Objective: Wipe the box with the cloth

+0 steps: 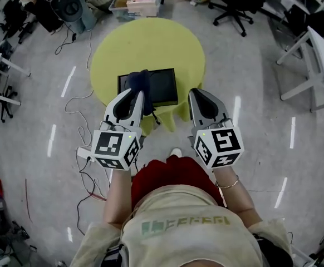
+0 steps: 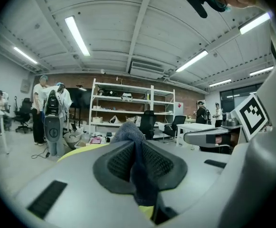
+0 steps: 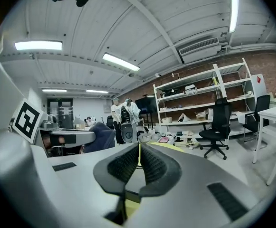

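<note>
So the left gripper (image 1: 135,97) is clamped on the cloth (image 1: 140,82). In the left gripper view the dark blue fabric (image 2: 131,130) is squeezed right between the two pads and bunches up past the tips (image 2: 137,149).

From the head view the cloth covers the left part of the box (image 1: 165,85), around its left edge. Can't tell if it's actually pressing on the lid or just hanging over it.

The box is black, flat and rectangular. It sits on the round yellow table (image 1: 151,40), closer to the near edge than the far one.

The right gripper (image 1: 197,95) has its jaws pinched together with nothing in them; in its own view there's only a thin sliver of yellow between the pads (image 3: 138,158). Its tip is just off the box's near right corner, over the table edge, not touching the box as far as I can see. That view also catches the cloth (image 3: 100,135) off to its left.

Around the table there are cables (image 1: 84,171) on the floor, an office chair (image 1: 234,4) at the far side, and shelves (image 2: 131,106) against a brick wall.
</note>
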`<action>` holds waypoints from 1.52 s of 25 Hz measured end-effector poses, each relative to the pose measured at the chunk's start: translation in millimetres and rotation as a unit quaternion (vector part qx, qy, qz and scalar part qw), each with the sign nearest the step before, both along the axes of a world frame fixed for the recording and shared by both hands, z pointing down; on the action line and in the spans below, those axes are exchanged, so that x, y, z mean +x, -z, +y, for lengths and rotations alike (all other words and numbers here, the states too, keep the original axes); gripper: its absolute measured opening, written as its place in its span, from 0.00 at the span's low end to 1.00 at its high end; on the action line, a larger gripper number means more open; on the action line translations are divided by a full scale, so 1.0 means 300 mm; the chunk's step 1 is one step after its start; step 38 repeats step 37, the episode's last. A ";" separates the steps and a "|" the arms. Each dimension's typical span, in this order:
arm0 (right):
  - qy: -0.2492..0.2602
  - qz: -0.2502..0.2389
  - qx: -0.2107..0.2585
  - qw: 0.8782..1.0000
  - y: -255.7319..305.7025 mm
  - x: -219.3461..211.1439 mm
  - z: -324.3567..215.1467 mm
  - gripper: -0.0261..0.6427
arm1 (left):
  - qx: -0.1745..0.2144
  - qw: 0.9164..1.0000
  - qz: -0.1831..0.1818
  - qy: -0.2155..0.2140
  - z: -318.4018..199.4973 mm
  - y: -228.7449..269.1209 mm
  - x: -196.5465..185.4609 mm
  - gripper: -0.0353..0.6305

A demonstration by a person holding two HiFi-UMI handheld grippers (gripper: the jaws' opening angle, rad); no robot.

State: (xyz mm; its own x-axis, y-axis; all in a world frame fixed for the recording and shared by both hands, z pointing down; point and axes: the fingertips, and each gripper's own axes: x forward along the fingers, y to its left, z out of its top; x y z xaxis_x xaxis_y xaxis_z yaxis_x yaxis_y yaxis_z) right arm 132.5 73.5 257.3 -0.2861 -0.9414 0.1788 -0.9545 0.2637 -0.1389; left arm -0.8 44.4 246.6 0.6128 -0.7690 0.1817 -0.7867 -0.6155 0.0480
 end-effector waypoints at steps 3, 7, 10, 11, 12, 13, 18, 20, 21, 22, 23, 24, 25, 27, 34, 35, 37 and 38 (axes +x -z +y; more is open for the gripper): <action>0.015 -0.001 0.014 1.000 0.022 -0.052 0.021 0.10 | 0.000 1.000 0.004 0.016 0.030 -0.002 -0.068 0.14; 0.036 0.002 0.032 0.999 0.046 -0.134 0.076 0.09 | -0.001 0.999 0.008 0.033 0.087 -0.007 -0.166 0.14; 0.040 -0.005 0.042 0.998 0.068 -0.175 0.118 0.09 | 0.002 0.999 0.010 0.041 0.134 0.006 -0.229 0.14; 0.041 -0.011 0.043 0.998 0.072 -0.184 0.127 0.09 | 0.002 0.999 0.011 0.043 0.147 0.010 -0.246 0.14; 0.042 -0.016 0.042 0.998 0.074 -0.193 0.136 0.09 | 0.003 0.999 0.010 0.045 0.160 0.013 -0.263 0.14; 0.041 -0.018 0.042 0.998 0.073 -0.204 0.146 0.09 | 0.004 0.999 0.010 0.048 0.174 0.013 -0.281 0.14; 0.042 -0.009 0.043 0.998 0.086 -0.289 0.225 0.09 | -0.001 0.998 0.014 0.058 0.260 0.011 -0.385 0.14; 0.043 -0.006 0.043 0.998 0.093 -0.323 0.254 0.09 | -0.001 0.998 0.017 0.061 0.290 0.016 -0.423 0.14; 0.044 -0.005 0.042 0.998 0.094 -0.334 0.267 0.09 | -0.001 0.998 0.017 0.062 0.302 0.018 -0.436 0.14; 0.044 -0.004 0.041 0.998 0.094 -0.345 0.280 0.09 | -0.001 0.998 0.017 0.063 0.315 0.020 -0.448 0.14; 0.045 -0.004 0.040 0.998 0.094 -0.357 0.294 0.09 | -0.001 0.998 0.017 0.065 0.328 0.020 -0.461 0.14; 0.046 -0.004 0.040 0.998 0.094 -0.372 0.310 0.09 | -0.001 0.998 0.018 0.066 0.343 0.020 -0.477 0.14; 0.047 -0.004 0.040 0.998 0.095 -0.386 0.326 0.09 | -0.001 0.998 0.019 0.066 0.359 0.021 -0.491 0.14; 0.049 -0.004 0.043 0.998 0.106 -0.404 0.354 0.09 | 0.000 0.998 0.021 0.067 0.388 0.028 -0.509 0.14; 0.052 0.001 0.057 0.997 0.105 -0.442 0.425 0.09 | 0.008 0.997 0.026 0.072 0.468 0.019 -0.547 0.14; 0.053 0.003 0.058 0.997 0.106 -0.450 0.431 0.09 | 0.010 0.997 0.027 0.073 0.476 0.021 -0.554 0.14; 0.054 0.007 0.060 0.997 0.111 -0.465 0.445 0.09 | 0.014 0.997 0.029 0.075 0.490 0.028 -0.569 0.14; 0.054 0.007 0.060 0.997 0.111 -0.465 0.445 0.09 | 0.014 0.997 0.029 0.075 0.490 0.028 -0.569 0.14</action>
